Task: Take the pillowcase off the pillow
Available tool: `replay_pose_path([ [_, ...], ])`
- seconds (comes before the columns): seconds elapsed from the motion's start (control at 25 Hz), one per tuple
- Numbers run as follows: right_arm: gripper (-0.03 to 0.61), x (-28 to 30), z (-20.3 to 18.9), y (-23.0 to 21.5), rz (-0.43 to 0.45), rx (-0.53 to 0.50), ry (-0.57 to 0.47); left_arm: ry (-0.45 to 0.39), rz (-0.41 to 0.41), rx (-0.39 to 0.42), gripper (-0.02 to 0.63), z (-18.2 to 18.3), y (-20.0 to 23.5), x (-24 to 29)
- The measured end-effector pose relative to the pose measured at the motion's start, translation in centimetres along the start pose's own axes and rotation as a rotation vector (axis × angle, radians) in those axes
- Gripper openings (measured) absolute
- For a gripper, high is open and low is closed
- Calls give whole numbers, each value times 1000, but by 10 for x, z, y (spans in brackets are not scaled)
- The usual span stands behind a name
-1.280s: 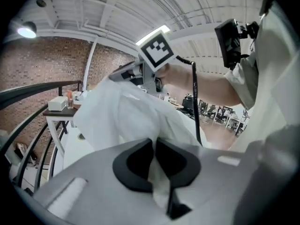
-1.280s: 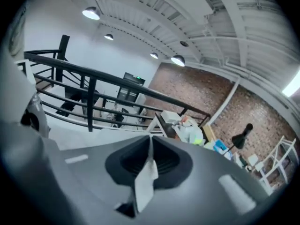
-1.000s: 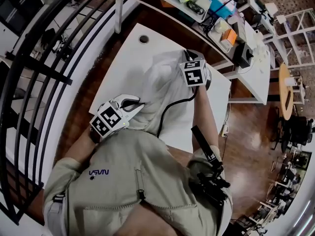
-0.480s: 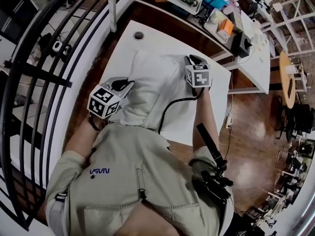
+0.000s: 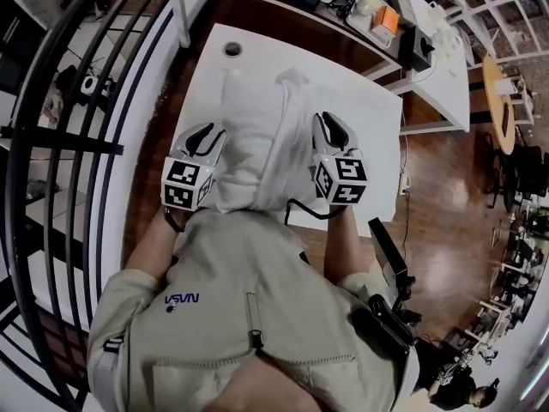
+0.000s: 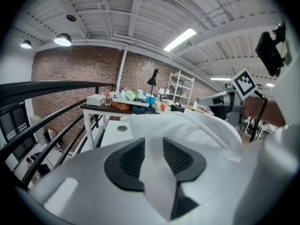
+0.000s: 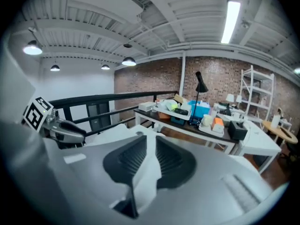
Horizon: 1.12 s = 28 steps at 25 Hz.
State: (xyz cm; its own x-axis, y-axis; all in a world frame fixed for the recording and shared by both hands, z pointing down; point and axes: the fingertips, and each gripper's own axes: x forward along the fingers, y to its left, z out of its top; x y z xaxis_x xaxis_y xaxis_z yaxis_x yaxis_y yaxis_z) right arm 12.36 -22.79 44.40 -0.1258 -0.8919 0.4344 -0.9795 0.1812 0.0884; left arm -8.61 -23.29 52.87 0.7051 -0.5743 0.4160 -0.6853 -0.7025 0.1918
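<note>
The white pillow in its white pillowcase [image 5: 257,144] lies lengthwise on the white table [image 5: 369,136], its near end at the person's chest. My left gripper [image 5: 206,133] is at the pillow's left edge. My right gripper [image 5: 330,125] is at its right edge. In the left gripper view a flat band of pillowcase [image 6: 153,172] fills the gap between the dark pads [image 6: 129,161]. In the right gripper view a crumpled fold [image 7: 149,172] sits between the pads [image 7: 171,161]. Both pairs of jaws have just been opening a little, and the cloth still touches both pads.
A black railing [image 5: 86,144] runs along the left of the table. A cluttered desk [image 5: 369,11] stands beyond the far edge. The table has a round cable hole [image 5: 232,48] at its far left. Wooden floor [image 5: 446,187] lies to the right.
My right gripper has come from the pillow's far right corner back along its right side toward the person. My left gripper has moved forward along the left edge. The pillow now lies flatter.
</note>
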Motion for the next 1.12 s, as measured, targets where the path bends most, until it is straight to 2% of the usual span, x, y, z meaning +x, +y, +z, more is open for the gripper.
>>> replay_pose_path([
  [0.04, 43, -9, -6, 8, -13, 9, 2, -25, -6, -5, 161, 4, 1, -6],
  [0.12, 35, -24, -19, 25, -38, 46, 10, -64, -33, -6, 231, 10, 0, -18],
  [0.32, 35, -46, -44, 54, -80, 99, 57, -118, -165, 49, 264, 27, -20, -28],
  [0.44, 38, -62, -53, 65, -83, 108, 70, -114, -189, 80, 281, 25, -32, -30],
  [0.6, 44, -76, -71, 76, -43, 110, 71, -85, -156, 48, 319, 4, -42, -40],
  [0.72, 59, -85, -85, 80, 18, 102, 71, -51, -129, 68, 332, -14, -62, -48],
  [0.96, 89, -107, -101, 90, 182, 28, 30, -3, 10, 80, 336, -39, -88, -65],
  [1.12, 118, -116, -118, 122, 310, -15, 38, 50, 76, 101, 336, -64, -101, -81],
])
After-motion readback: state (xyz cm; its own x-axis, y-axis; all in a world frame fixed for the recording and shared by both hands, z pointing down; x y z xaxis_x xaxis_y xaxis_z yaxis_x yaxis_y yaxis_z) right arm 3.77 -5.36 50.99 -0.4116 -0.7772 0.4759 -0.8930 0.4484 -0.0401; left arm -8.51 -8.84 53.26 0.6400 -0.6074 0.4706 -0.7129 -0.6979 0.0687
